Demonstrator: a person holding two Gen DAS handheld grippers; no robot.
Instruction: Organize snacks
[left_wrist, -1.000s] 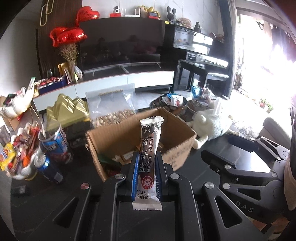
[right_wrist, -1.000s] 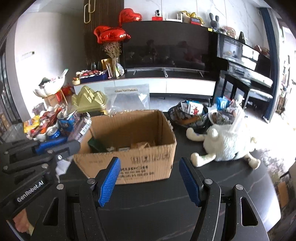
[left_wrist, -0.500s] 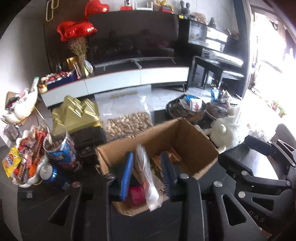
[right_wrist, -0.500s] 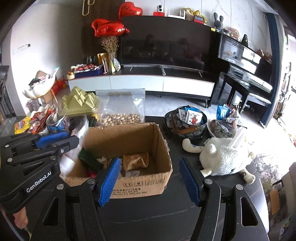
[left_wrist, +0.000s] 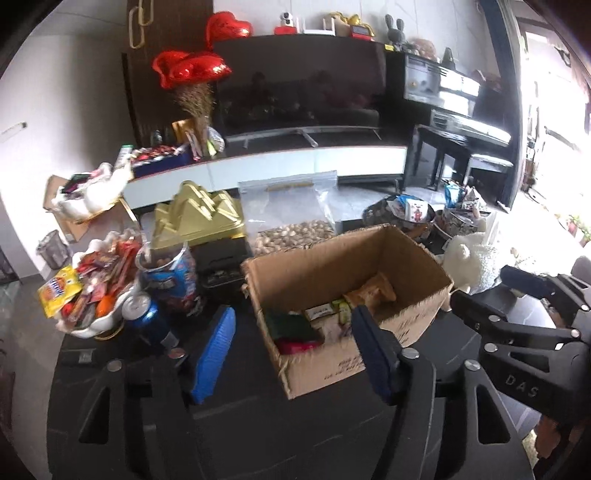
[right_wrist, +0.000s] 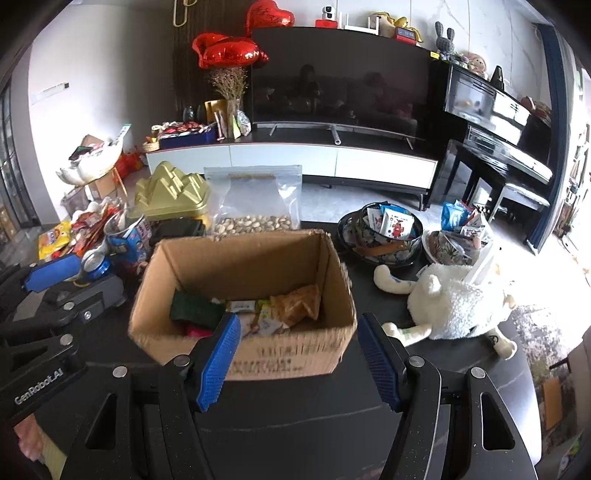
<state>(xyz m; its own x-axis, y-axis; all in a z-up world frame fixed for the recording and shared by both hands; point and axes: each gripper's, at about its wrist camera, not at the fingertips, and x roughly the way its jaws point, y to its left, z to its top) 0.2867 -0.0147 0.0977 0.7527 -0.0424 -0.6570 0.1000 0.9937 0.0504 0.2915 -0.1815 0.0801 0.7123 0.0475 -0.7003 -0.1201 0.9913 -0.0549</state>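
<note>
- Now the left tool (left_wrist: 291, 350) has let go of the long snack bar it held a second ago, and its blue pads stand wide apart with nothing between them.
- Snack packs lie in the open cardboard box (right_wrist: 243, 295) on the dark surface (right_wrist: 295, 413).
- Right tool (right_wrist: 297, 354) is wide too, holding nothing, just in front of the box.
- A white plush toy (right_wrist: 454, 306) lies right of the box.

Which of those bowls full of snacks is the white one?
The scalloped white bowl at the table's far left, heaped with red and yellow packets beside the blue can. The two bowls on the right are dark and patterned.
</note>
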